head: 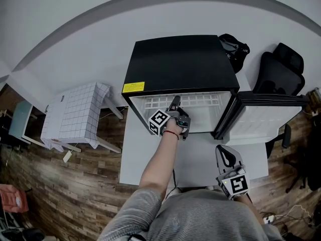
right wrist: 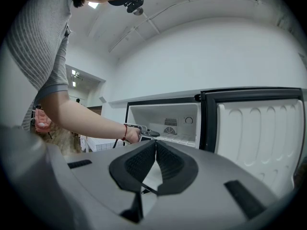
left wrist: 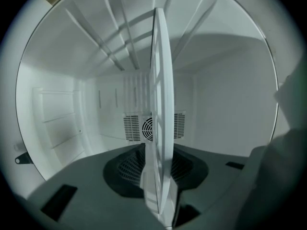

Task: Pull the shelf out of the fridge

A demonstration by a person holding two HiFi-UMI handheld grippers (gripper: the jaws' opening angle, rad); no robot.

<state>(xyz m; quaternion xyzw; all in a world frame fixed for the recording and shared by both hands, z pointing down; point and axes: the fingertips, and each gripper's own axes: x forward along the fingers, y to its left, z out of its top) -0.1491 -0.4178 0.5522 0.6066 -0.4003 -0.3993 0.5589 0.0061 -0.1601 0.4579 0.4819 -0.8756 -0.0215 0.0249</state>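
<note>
A black mini fridge (head: 180, 59) stands on a white table (head: 145, 159) with its door (head: 271, 119) swung open to the right. Its white wire shelf (head: 200, 100) lies inside near the top. My left gripper (head: 175, 103) reaches level into the opening at the shelf's front edge. In the left gripper view the shelf (left wrist: 163, 90) runs edge-on between the jaws of my left gripper (left wrist: 160, 176), which stand open close on either side of its rim. My right gripper (head: 225, 154) hangs back over the table, shut and empty (right wrist: 156, 145), facing the fridge (right wrist: 165, 121).
A fan vent (left wrist: 148, 126) sits on the fridge's back wall. A small table with a checked cloth (head: 75, 114) stands on the left. A black chair (head: 281, 69) and a black bag (head: 233, 46) are at the right. The floor is wood.
</note>
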